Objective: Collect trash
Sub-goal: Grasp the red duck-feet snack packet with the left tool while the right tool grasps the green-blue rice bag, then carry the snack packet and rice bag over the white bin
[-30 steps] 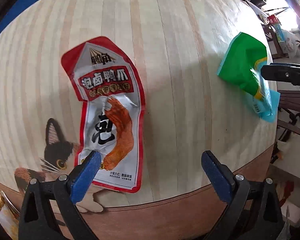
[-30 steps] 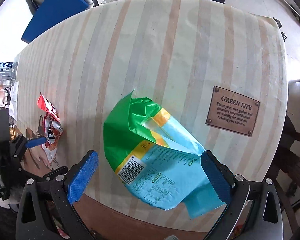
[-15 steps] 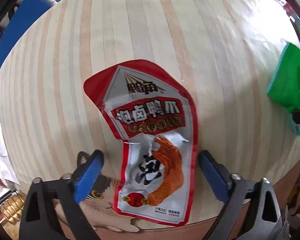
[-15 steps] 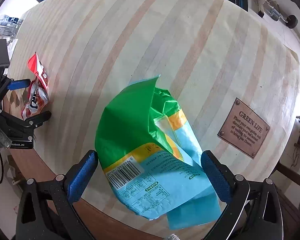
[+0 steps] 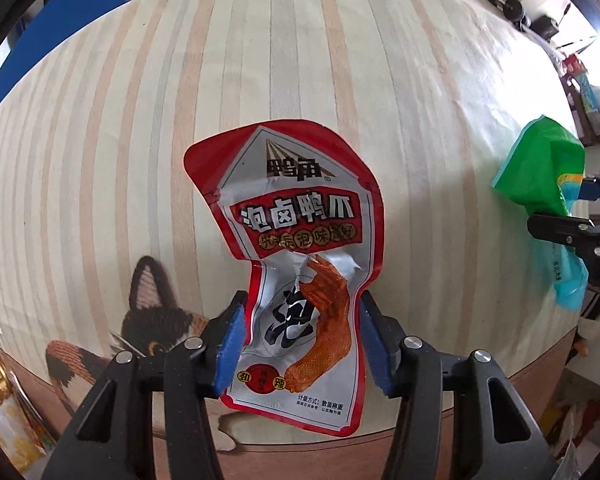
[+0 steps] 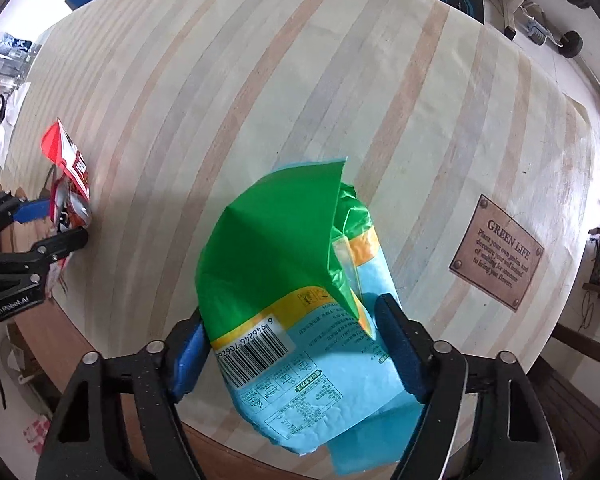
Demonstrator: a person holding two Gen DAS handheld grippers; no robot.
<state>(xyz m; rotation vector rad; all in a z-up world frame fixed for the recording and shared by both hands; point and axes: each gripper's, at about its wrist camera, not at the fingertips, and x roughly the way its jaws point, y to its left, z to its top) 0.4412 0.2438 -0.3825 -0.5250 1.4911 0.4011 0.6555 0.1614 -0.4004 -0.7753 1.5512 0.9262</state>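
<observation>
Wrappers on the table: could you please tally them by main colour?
Red wrapper: 1
Green-and-blue wrapper: 1
Total: 2

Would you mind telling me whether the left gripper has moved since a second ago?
Yes. The left gripper has shifted from beside the cat print to straddle the red snack packet, its jaws closing on it.

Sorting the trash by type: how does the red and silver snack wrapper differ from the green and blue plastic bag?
The red and silver snack wrapper is narrow, pinched at the waist; the green and blue plastic bag is broader, folded over. The wrapper pictures an orange claw; the bag shows a barcode. Both lie near the table's edge.
</observation>
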